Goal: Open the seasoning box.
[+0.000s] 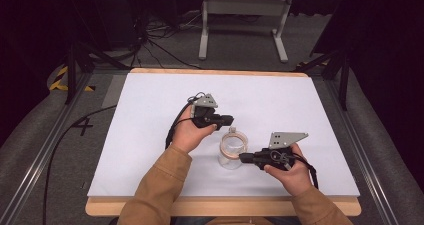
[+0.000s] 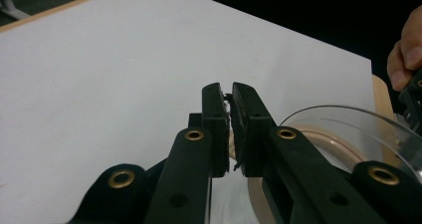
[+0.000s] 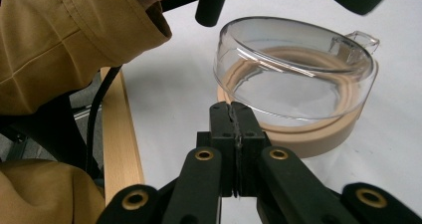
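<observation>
We see a glossy clear plastic lid [image 3: 293, 69] on a matt beige ring [image 3: 318, 137] beyond our matt black right claw [image 3: 234, 115].

Your workspace sat in a dark room.
You worked at a white-topped table [image 1: 150, 135] with a wooden rim, on grey floor [image 1: 240, 45]. A white metal stand [image 1: 245, 7] stood at the far side, black cables [image 1: 150, 40] trailed far left, and yellow-black tape [image 1: 59, 79] marked the left.

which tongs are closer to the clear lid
Right. The right tongs sit at the clear lid, by its near edge, though contact is unclear. The left tongs are just beyond its far side.
</observation>
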Demonstrator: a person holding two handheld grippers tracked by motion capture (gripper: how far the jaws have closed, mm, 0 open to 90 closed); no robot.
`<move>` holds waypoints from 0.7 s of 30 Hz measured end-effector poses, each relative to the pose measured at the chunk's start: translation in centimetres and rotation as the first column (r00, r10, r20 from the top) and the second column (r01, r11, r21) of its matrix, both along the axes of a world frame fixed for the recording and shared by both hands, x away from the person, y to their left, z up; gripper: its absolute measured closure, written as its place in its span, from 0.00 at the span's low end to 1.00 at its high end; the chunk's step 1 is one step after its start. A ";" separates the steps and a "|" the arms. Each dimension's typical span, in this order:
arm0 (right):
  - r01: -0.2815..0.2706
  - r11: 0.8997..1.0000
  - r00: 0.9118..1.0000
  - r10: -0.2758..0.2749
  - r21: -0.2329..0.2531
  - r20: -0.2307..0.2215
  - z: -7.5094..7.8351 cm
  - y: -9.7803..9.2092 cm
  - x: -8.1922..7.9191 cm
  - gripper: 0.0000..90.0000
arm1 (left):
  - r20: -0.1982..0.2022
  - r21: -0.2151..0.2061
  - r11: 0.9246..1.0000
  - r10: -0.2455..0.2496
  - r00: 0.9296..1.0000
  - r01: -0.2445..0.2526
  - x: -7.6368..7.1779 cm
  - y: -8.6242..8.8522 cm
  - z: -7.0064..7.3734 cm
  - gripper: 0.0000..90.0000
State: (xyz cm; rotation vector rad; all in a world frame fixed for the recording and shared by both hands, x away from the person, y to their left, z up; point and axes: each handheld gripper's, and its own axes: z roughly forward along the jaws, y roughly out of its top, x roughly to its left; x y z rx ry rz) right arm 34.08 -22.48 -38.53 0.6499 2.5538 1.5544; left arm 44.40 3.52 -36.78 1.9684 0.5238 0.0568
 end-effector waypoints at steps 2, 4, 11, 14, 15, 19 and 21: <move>-0.003 1.000 1.000 0.003 0.005 0.005 0.2 0.0 0.0 1.00 | 0.005 -0.007 1.000 0.020 1.000 -0.020 -0.4 0.6 0.4 0.94; -0.008 1.000 1.000 0.008 0.010 0.012 0.3 0.0 0.2 1.00 | 0.012 -0.002 1.000 0.028 1.000 -0.028 -0.8 1.2 0.7 0.93; -0.024 0.999 0.999 0.023 0.034 0.031 1.1 0.0 0.6 1.00 | 0.019 -0.014 0.998 0.062 0.998 -0.062 -2.3 3.2 1.5 0.92; -0.025 0.999 0.998 0.023 0.029 0.054 1.6 -0.1 1.0 1.00 | 0.026 -0.002 0.996 0.084 0.996 -0.084 -3.1 4.1 1.8 0.91; -0.026 0.999 0.998 0.024 0.028 0.062 1.6 -0.2 1.1 1.00 | 0.027 0.004 0.996 0.088 0.996 -0.088 -3.3 4.4 1.9 0.91; -0.027 0.999 0.997 0.024 0.037 0.071 2.1 -0.5 1.6 1.00 | 0.030 0.011 0.993 0.115 0.993 -0.115 -4.2 5.7 2.1 0.89; -0.029 0.999 0.997 0.026 0.038 0.076 2.2 -0.5 1.7 1.00 | 0.028 0.014 0.993 0.118 0.993 -0.118 -4.4 6.0 2.2 0.89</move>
